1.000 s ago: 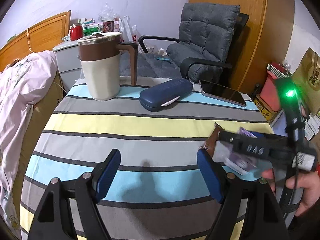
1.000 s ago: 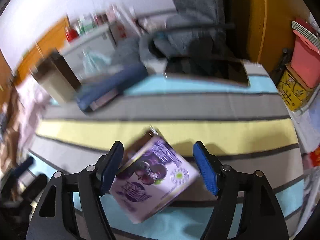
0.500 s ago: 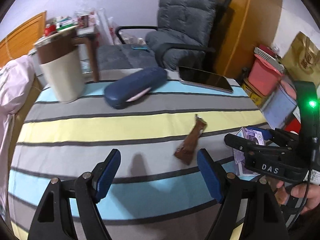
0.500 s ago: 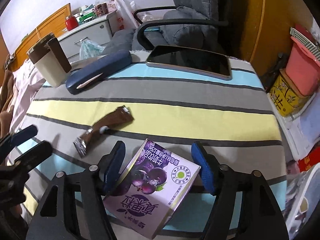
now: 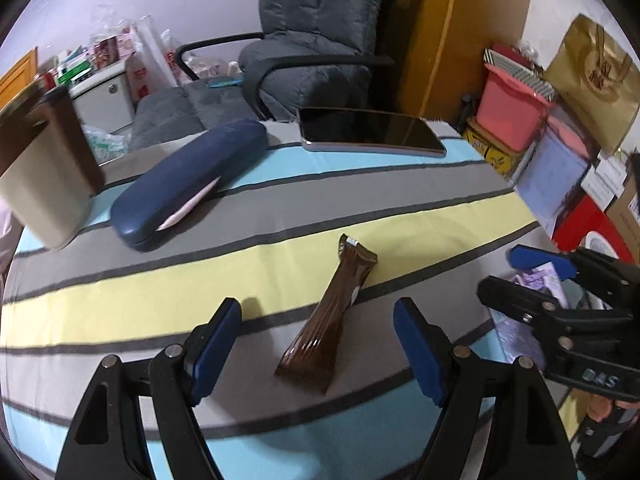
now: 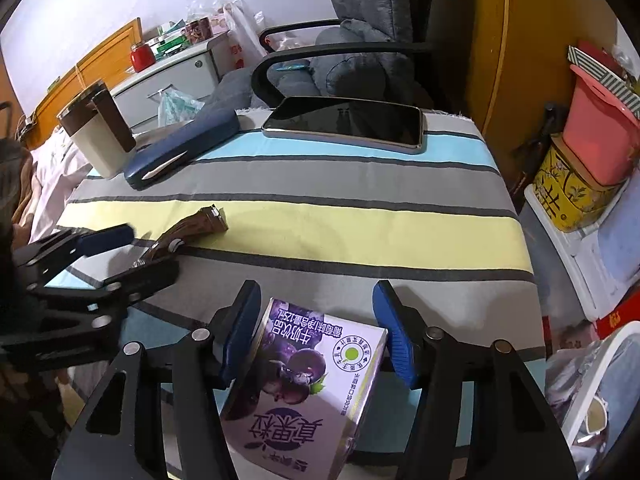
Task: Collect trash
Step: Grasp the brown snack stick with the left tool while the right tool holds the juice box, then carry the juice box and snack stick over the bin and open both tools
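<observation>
Left gripper (image 5: 318,344) spread wide, brown wrapper (image 5: 330,320) lying between its pads on striped table (image 5: 240,268), nearer front edge. Right gripper (image 6: 316,332) clasped purple drink carton (image 6: 304,392) above table's front right corner.

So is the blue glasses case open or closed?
Nearly closed: the glasses case has something pale poking out of its seam, both halves otherwise together.

Both mounted low and close over the striped table (image 5: 280,208), facing the grey chair (image 6: 372,28); shared: brown wrapper (image 5: 332,312), phone (image 6: 348,124), glasses case (image 5: 188,184).
</observation>
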`<state>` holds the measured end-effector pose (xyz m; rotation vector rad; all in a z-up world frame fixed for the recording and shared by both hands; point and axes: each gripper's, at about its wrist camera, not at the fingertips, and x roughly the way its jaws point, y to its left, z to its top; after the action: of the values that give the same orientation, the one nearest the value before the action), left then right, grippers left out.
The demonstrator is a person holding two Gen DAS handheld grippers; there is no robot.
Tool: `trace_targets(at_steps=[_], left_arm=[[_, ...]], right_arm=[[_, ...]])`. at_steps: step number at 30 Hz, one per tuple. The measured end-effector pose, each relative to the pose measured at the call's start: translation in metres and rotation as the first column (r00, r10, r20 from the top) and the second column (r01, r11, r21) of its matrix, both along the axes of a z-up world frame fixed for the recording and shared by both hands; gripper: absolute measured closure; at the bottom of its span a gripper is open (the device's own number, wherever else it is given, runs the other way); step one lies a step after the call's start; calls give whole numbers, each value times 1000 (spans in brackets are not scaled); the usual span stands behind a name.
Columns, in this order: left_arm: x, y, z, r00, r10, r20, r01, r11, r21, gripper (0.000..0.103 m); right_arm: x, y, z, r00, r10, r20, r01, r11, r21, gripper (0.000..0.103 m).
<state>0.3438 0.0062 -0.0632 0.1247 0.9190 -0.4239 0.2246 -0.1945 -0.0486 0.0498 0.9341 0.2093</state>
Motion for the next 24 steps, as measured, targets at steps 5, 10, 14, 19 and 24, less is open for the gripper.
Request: trace_targets(at_steps=[5,10,14,19,24], left_arm=[[2,-7,-2,1000,-12,14,12,1000,28,37],[2,-13,-1,999,-29,26,28,998,50,65],[0,-16,0,999,-34,29,32,998,62,78],[-4,-20,1,999,-36,25,34,997,74,86],[-14,-21,7,999,-22,34,20,999,45,86]], right_arm=[[0,-4,-1,1000,5,5,-5,1000,5,43],[-1,-5,-1,1000,7,11,-7,1000,6,43],[-2,-7,-1,1000,7,9,-7,1000,16,43],[-3,-10,-1,1000,0,8,0,1000,24,43],[-9,-14,4,999,-11,30,10,1000,27,44]])
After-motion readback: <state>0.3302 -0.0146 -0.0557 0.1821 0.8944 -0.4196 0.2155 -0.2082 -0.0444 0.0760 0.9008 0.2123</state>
